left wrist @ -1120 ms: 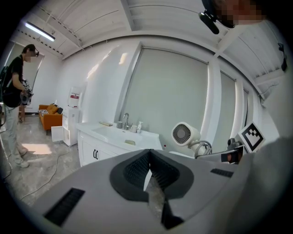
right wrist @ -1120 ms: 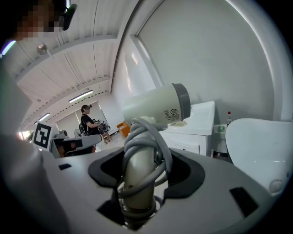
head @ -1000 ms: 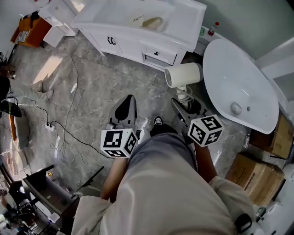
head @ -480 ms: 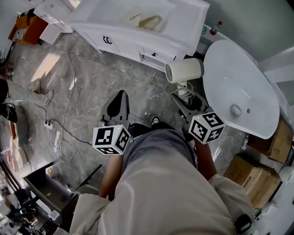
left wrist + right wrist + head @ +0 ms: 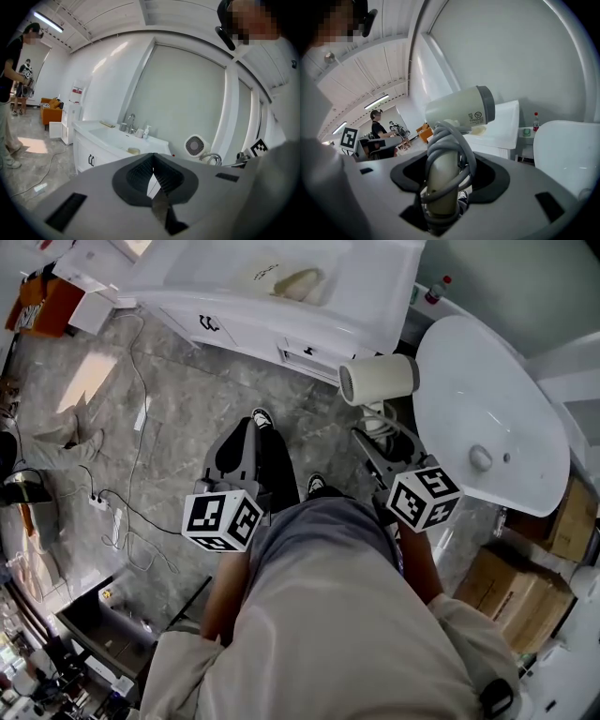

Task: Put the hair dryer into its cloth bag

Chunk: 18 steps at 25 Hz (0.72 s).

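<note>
1. The right gripper (image 5: 444,187) was clamped on the handle of the cream hair dryer (image 5: 459,110). Its jaws stood wide around the handle and the grey cord (image 5: 457,140) coiled on it.
2. The dryer stood upright in that grip, with its barrel level above the jaws. It was to the right in the scene, between the white vanity cabinet (image 5: 309,334) and the white oval tub (image 5: 487,409).
3. The left gripper (image 5: 152,174) was closed, its ribbed pads meeting with nothing between them.
4. Only the head view showed the marbled floor (image 5: 178,418), the cables (image 5: 131,512) lying on it and the person's dark shoe (image 5: 263,417) ahead of the left gripper.
5. Only the left gripper view showed the dryer's round rear grille (image 5: 194,146), the tap (image 5: 131,123) on the vanity and an orange seat (image 5: 51,104) far to the left.
6. The right gripper view showed a red-capped bottle (image 5: 536,121) and a second person (image 5: 377,125) standing far off.
7. Small printed marks sat on the dryer barrel, too small to read. Each gripper's cube carried black-and-white square markers (image 5: 222,519).
</note>
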{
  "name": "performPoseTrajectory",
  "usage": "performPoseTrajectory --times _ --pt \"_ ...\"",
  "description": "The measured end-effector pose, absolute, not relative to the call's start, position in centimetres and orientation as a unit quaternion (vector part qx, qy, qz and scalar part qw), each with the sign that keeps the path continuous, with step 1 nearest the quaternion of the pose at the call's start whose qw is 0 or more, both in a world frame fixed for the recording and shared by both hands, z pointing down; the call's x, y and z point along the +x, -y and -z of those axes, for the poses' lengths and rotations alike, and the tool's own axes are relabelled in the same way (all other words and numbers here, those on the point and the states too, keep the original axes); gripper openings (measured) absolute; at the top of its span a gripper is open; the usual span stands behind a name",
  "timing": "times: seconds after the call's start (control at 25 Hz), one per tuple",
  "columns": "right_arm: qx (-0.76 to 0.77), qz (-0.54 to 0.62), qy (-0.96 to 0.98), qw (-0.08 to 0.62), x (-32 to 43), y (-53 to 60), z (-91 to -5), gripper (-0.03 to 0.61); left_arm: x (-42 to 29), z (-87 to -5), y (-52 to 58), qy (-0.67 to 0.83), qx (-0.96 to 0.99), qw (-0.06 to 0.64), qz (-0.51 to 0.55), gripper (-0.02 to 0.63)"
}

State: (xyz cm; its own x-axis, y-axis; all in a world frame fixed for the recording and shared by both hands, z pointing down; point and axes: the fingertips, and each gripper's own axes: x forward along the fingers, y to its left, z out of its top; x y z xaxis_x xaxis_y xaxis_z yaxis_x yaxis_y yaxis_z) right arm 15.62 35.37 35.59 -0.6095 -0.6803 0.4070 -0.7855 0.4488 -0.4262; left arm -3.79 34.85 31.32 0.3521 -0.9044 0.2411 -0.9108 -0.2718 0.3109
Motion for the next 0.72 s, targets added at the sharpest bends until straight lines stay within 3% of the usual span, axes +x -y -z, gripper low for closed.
performPoseTrajectory --times 0.72 --pt "0.499 -0.305 0.807 0.087 11.1 -24.1 -34.4 0.25 -7.7 -31.0 -19.8 0.49 0.847 0.205 -0.019 0.008"
